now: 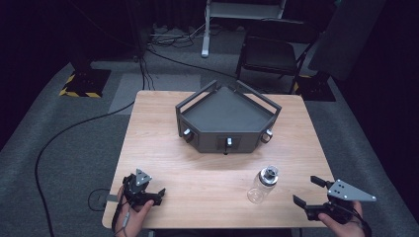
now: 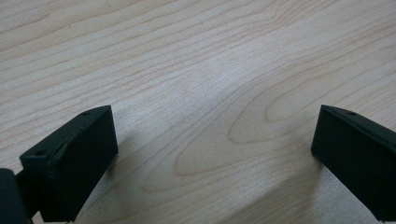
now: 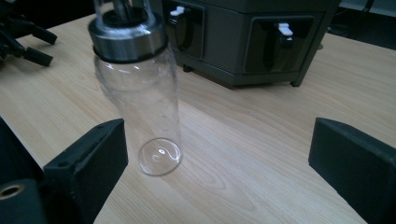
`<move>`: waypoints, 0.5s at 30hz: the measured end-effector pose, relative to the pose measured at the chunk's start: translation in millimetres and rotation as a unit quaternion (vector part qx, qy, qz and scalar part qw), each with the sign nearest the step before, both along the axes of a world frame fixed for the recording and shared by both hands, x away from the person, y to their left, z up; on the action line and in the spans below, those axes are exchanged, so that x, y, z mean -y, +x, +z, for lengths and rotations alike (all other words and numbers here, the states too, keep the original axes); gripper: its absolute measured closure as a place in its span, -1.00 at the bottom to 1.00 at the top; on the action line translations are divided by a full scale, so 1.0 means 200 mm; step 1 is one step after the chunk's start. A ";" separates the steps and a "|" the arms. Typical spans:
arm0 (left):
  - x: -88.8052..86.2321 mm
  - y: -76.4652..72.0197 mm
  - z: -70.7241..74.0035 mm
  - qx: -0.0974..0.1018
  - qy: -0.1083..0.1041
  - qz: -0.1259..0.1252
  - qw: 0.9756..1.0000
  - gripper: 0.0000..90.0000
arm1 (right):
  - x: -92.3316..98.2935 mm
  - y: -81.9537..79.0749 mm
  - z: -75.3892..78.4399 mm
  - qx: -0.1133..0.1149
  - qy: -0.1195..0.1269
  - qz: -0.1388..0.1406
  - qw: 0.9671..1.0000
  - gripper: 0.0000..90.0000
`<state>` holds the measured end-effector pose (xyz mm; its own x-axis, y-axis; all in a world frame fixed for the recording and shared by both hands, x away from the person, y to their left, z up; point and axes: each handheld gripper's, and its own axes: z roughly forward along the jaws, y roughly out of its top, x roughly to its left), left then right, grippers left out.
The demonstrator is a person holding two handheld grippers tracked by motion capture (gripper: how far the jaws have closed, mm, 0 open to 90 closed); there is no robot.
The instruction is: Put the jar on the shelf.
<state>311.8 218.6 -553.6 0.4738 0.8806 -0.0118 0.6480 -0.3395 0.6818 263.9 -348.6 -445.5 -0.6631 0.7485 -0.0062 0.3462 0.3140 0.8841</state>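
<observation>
My right gripper [image 1: 312,193] has its jaws wide apart; the clear bottle [image 1: 263,185] stands upright on the bench [image 1: 163,148] at its nine o'clock. I should approach level and close around mid-body without tipping it. My left gripper [image 1: 148,193] rests with jaws apart too.

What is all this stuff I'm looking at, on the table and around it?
Bottle: one, clear with a steel collar, upright on the table's near right.
Tray box: one, dark grey, five-sided, with railings and front knobs, mid-table toward the back.
Table: one, pale wood.
Folding chair: one, black, behind the table.
Cables: several, black, on the grey carpet.
Left gripper: one, black, near left corner, fingers apart.
Right gripper: one, black, near right edge, fingers apart, facing the bottle.
</observation>
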 end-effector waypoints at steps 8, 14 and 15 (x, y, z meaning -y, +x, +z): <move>0.00 0.00 0.00 0.000 -0.001 0.000 1.000 -0.99 | -0.07 -0.02 0.03 0.010 0.008 0.015 1.000 -0.90; 0.00 0.00 0.00 0.000 0.000 0.000 1.000 -0.99 | -0.10 -0.02 0.04 0.012 0.013 0.020 1.000 -0.90; 0.00 0.00 0.00 0.000 0.000 0.000 1.000 -0.99 | -0.11 -0.02 0.04 0.013 0.012 0.022 1.000 -0.90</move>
<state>312.1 218.4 -553.6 0.4744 0.8802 -0.0124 0.6482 -0.3397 0.6815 259.3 -326.5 -437.0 -0.6949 0.7191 -0.0053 0.3100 0.3061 0.9001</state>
